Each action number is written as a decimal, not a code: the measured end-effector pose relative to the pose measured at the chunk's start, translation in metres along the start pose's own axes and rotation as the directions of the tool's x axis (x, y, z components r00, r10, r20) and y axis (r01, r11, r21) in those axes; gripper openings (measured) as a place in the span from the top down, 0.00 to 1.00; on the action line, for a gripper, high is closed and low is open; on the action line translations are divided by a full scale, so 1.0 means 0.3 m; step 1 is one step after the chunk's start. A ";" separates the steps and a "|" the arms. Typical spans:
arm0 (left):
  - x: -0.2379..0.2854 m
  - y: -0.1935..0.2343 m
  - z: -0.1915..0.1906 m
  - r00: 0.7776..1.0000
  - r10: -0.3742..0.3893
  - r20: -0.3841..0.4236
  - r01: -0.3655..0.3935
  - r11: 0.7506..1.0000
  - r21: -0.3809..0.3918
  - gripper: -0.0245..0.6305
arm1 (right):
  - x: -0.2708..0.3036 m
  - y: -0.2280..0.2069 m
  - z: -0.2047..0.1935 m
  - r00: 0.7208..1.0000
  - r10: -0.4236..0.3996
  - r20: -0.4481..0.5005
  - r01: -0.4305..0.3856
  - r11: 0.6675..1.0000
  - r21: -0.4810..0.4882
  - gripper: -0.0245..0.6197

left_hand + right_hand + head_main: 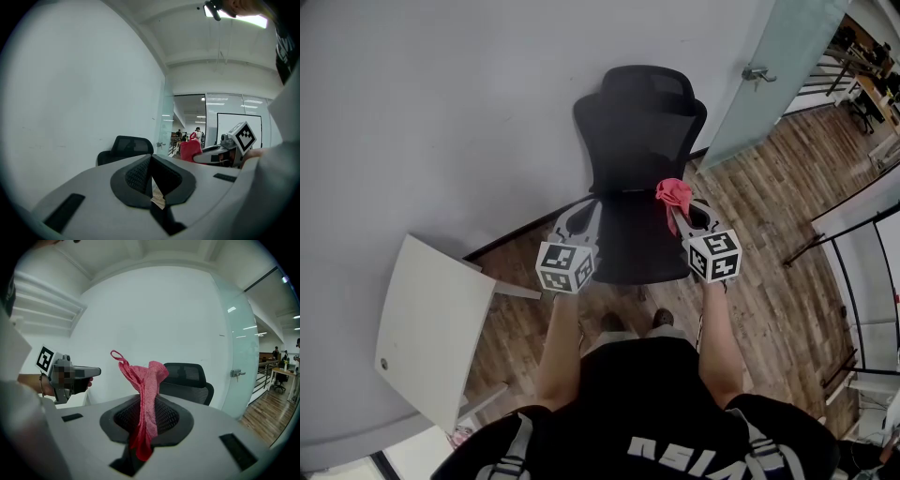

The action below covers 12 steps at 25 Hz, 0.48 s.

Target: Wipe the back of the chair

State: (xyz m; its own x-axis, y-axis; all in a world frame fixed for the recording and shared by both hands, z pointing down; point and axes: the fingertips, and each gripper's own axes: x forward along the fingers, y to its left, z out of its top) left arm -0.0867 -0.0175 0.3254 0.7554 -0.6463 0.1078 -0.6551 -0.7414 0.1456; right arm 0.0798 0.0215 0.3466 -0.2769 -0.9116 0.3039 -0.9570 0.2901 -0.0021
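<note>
A black mesh office chair (639, 141) stands against the white wall, its back (186, 376) facing me with the headrest on top. My right gripper (680, 214) is shut on a pink cloth (674, 193), which sticks up from between the jaws (146, 380) in the right gripper view. It hovers over the right side of the chair's seat, short of the back. My left gripper (581, 221) is shut with nothing in it, at the seat's left edge. The left gripper view shows the chair's headrest (131, 146) ahead and the cloth (190, 150) to the right.
A white table (431, 328) stands at my left near the wall. A frosted glass door (778, 66) with a handle is right of the chair. Wood floor (769, 225) stretches to the right, with black frames (853, 234) at the far right.
</note>
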 end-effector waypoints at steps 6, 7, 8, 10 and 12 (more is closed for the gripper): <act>0.027 -0.024 0.010 1.000 -0.002 -0.001 0.002 1.000 0.004 0.93 | -0.002 -0.017 0.004 1.000 0.009 0.010 -0.009 1.000 0.006 0.85; 0.031 -0.033 0.012 1.000 -0.004 -0.002 0.004 1.000 0.008 0.93 | -0.005 -0.022 0.003 1.000 0.009 0.010 -0.009 1.000 0.008 0.85; 0.035 -0.041 0.014 1.000 -0.007 -0.003 0.007 1.000 0.011 0.93 | -0.007 -0.027 0.003 1.000 0.009 0.010 -0.009 1.000 0.010 0.85; 0.040 -0.055 0.019 1.000 -0.014 -0.005 0.014 1.000 0.017 0.93 | -0.011 -0.036 0.002 1.000 0.007 0.011 -0.007 1.000 0.017 0.85; 0.041 -0.068 0.025 1.000 -0.019 -0.006 0.020 1.000 0.017 0.93 | -0.017 -0.039 0.003 1.000 0.007 0.014 -0.008 1.000 0.021 0.85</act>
State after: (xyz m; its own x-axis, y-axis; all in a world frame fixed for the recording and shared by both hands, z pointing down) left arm -0.0641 -0.0116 0.3163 0.7681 -0.6307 0.1111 -0.6404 -0.7568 0.1308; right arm 0.0923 0.0225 0.3442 -0.2852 -0.9133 0.2908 -0.9564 0.2909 -0.0247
